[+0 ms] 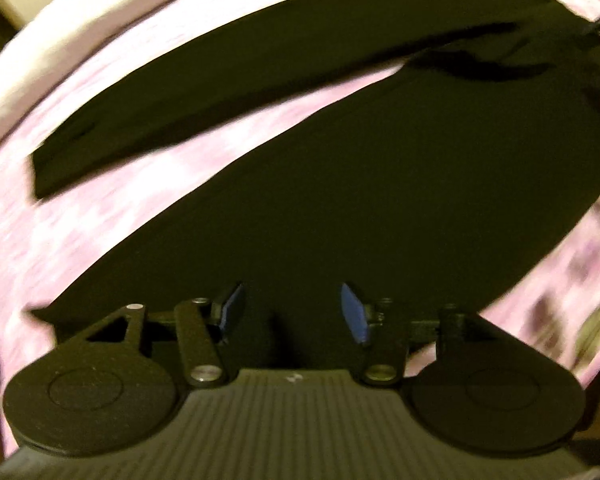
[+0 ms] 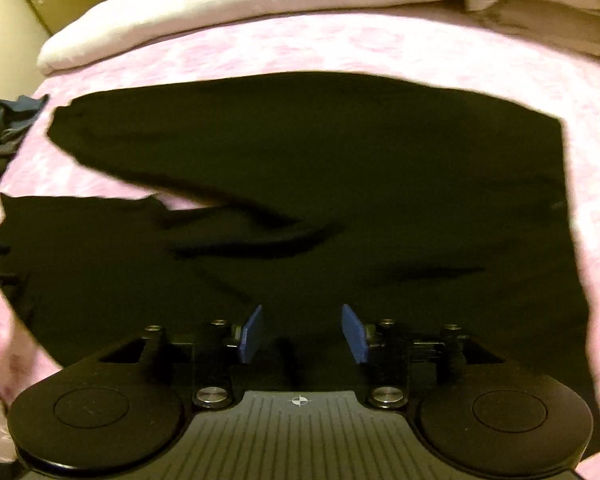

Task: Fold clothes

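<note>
- Black trousers (image 2: 340, 168) laid flat across a bed with a pink patterned bedspread (image 2: 340, 48); two legs run off to the left, split by a strip of pink.
- Same garment in the left wrist view (image 1: 340, 184); far leg stretches to upper left, near leg fills the centre. Picture blurred.
- Left gripper (image 1: 292, 314): blue-padded fingers (image 1: 232, 308) spread wide, nothing between them, above the near leg.
- Right gripper (image 2: 302, 334): fingers (image 2: 354, 332) likewise wide apart, holding nothing, over the waist end of the cloth.
- White quilt (image 2: 220, 8) bunched along the far edge of the bed.
- Folded grey-beige fabric (image 2: 548, 12) at upper right.
- Blue-grey clothing heap (image 2: 8, 120) off the bed's left edge.
</note>
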Demonstrator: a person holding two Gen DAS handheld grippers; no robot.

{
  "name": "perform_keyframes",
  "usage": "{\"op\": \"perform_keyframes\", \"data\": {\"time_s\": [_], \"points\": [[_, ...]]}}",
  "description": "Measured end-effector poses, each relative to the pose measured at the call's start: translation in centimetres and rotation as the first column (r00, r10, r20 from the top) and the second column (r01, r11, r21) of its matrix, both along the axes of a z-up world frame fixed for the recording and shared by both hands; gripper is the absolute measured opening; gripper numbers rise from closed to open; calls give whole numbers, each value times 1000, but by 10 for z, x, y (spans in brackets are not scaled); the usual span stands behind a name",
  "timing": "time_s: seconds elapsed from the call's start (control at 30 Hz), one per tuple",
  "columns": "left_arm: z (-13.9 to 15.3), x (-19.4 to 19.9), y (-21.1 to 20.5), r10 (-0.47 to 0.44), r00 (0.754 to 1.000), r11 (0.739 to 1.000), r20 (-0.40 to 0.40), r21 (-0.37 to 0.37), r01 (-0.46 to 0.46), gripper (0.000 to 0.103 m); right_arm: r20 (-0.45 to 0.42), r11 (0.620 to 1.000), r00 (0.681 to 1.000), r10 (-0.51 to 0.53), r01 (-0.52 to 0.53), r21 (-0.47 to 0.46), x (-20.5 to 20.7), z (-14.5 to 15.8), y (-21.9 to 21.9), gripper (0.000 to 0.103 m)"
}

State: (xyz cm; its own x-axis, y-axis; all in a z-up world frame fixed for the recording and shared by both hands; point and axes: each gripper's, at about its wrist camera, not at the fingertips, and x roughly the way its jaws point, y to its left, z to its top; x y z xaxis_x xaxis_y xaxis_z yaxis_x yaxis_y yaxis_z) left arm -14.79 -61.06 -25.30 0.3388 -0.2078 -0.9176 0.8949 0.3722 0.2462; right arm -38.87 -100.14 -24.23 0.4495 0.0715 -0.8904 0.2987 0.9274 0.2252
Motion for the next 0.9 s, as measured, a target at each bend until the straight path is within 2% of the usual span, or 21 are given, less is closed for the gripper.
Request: {"op": "perform_keyframes", "data": {"time_s": [0.07, 0.17, 0.23, 0.33, 0.4, 0.43, 0.47, 0.53, 0.6, 0.63, 0.67, 0.9], "points": [[-1, 14, 39, -18, 998, 999, 56, 39, 16, 50, -16, 1000, 999, 28, -28, -1, 8, -2, 40, 50], [-17, 25, 85, -164, 978, 976, 132, 164, 141, 50, -50, 998, 997, 66, -67, -19, 16, -8, 92, 50], [-36, 26, 112, -285, 945, 936, 162, 258, 238, 50, -73, 997, 995, 66, -69, -32, 21, -12, 121, 51], [-70, 23, 140, -443, 878, 855, 181, 382, 352, 51, -98, 999, 995, 34, -38, -38, 25, -19, 145, 52], [-80, 24, 153, -506, 833, 832, 224, 380, 403, 58, -109, 998, 994, 2, -9, -57, 24, -20, 149, 54], [-81, 26, 156, -518, 819, 830, 246, 374, 413, 68, -114, 998, 993, -14, 6, -67, 24, -20, 151, 55], [-81, 28, 158, -518, 816, 834, 259, 364, 414, 72, -120, 997, 992, -30, 20, -76, 23, -20, 153, 55], [-79, 32, 163, -512, 816, 843, 268, 341, 416, 73, -130, 994, 990, -62, 49, -96, 22, -20, 157, 56], [-77, 35, 166, -517, 817, 842, 257, 325, 431, 67, -137, 990, 986, -94, 78, -121, 19, -19, 161, 57], [-76, 35, 167, -521, 817, 840, 246, 320, 439, 59, -138, 986, 984, -108, 89, -139, 13, -16, 160, 57], [-76, 35, 169, -526, 816, 836, 239, 321, 445, 54, -136, 983, 982, -130, 110, -146, 6, -15, 155, 57], [-86, 23, 166, -571, 779, 796, 257, 405, 450, 44, -108, 937, 935, -338, 324, -132, -62, -15, 103, 58]]}}
